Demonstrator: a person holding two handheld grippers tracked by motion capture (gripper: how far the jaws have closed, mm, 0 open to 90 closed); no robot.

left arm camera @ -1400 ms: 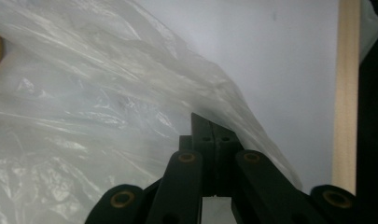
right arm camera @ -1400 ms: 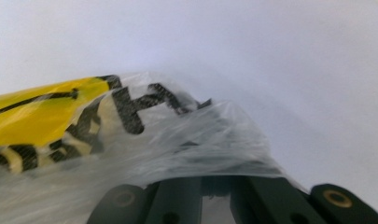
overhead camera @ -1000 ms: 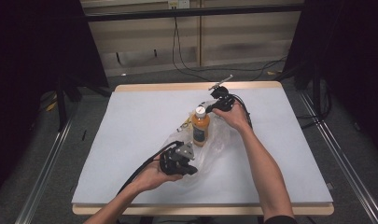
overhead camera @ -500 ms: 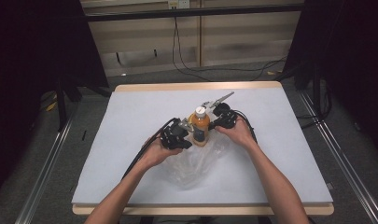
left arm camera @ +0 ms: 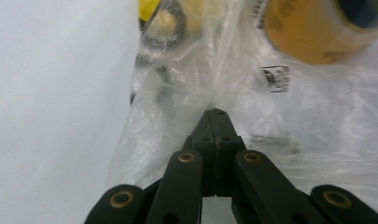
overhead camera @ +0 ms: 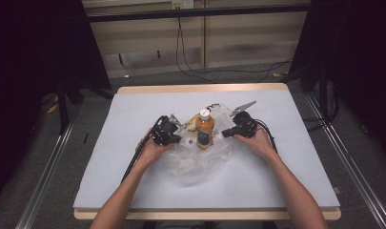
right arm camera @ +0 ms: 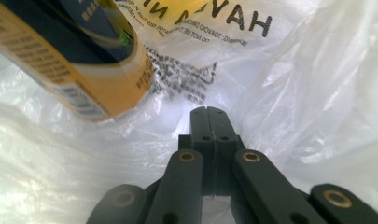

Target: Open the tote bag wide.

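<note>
With both grippers (overhead camera: 174,135) (overhead camera: 228,133) clamped on the plastic bag (overhead camera: 200,152) either side of the upright bottle (overhead camera: 205,129) mid-worktop (overhead camera: 133,109), seemingly drawing film up. Next: likely lift evenly, keeping bottle upright.

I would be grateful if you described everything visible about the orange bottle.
The orange bottle stands upright at the middle of the table, white cap on top, orange body with a darker printed label. Thin clear plastic of the bag lies crumpled around its base. The left gripper and right gripper flank it, each pinching that plastic.
</note>
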